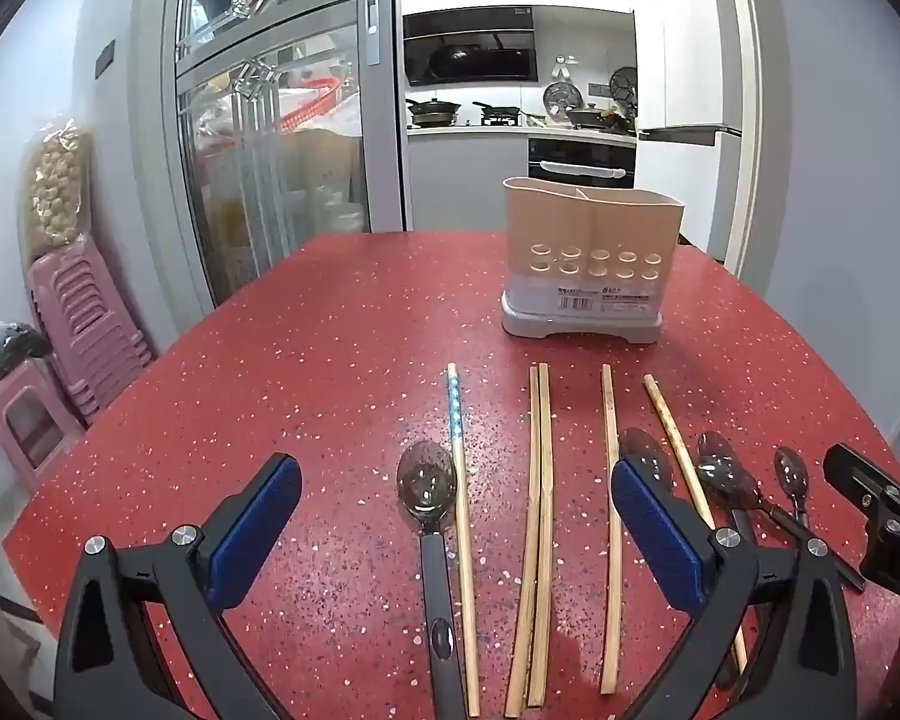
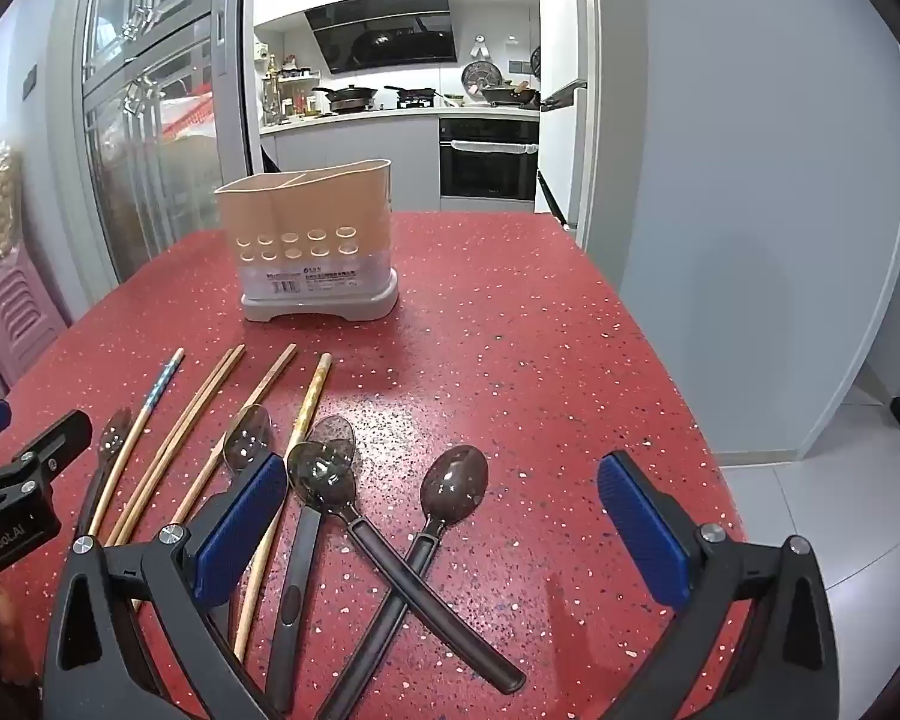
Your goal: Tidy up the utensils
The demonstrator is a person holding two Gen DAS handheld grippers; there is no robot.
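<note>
1. Left gripper (image 1: 456,531) hangs released over the worktop (image 1: 330,312); a spoon (image 1: 429,483) and patterned chopstick (image 1: 459,480) lie lengthwise between its jaws.
2. Right gripper (image 2: 444,534), also released, faces two crossed spoons (image 2: 390,528).
3. The holder (image 1: 591,258) stands beyond, empty.

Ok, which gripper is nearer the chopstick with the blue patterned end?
Left. The left gripper hangs open with the blue-patterned chopstick running between its fingers. The right gripper is open over the crossed spoons, past the plain chopsticks.

"genrobot.ai" stands on the left tool's body (image 2: 6,531); the holder's barcode label (image 2: 306,279) is unreadable.
</note>
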